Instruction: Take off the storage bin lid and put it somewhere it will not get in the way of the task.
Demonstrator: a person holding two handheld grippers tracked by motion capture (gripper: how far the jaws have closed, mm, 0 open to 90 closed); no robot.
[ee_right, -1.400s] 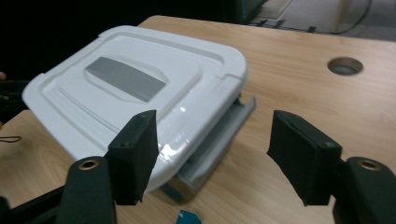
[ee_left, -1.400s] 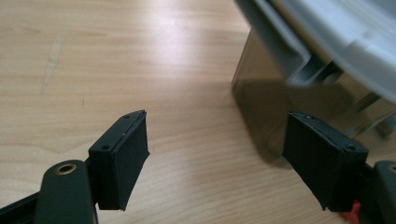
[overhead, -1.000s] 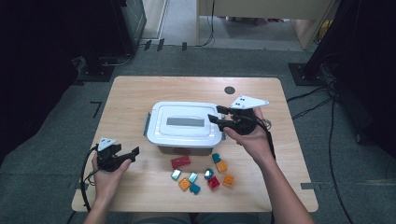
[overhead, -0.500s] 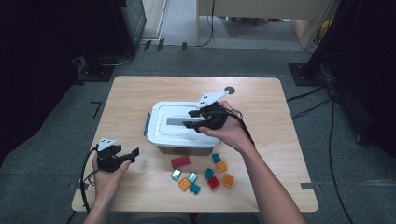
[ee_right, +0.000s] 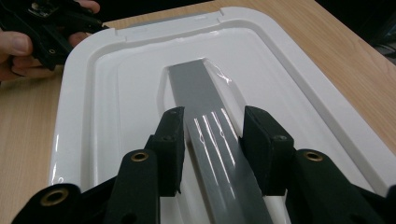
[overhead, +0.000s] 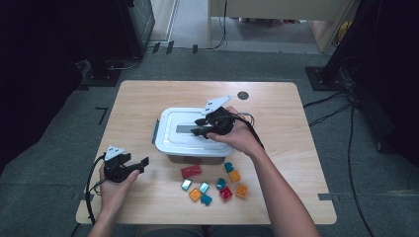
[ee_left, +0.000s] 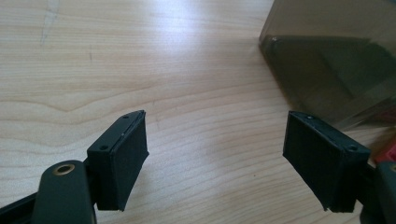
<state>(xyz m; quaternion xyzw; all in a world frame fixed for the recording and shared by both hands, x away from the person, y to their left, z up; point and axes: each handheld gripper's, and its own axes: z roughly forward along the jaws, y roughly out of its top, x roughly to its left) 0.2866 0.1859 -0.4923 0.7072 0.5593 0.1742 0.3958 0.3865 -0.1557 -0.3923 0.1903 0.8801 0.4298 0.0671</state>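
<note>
Right tongs (ee_right: 212,140) astride lid handle (ee_right: 205,107), closing

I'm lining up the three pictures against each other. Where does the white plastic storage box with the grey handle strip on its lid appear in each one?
High view: white plastic storage box at the table's middle, under the right gripper.
Left gripper view: its translucent wall at upper right, beyond the open jaws.
Right gripper view: its white lid spreads across the middle, jaws astride the grey handle strip.
Shared landmark: the light wooden table.
</note>
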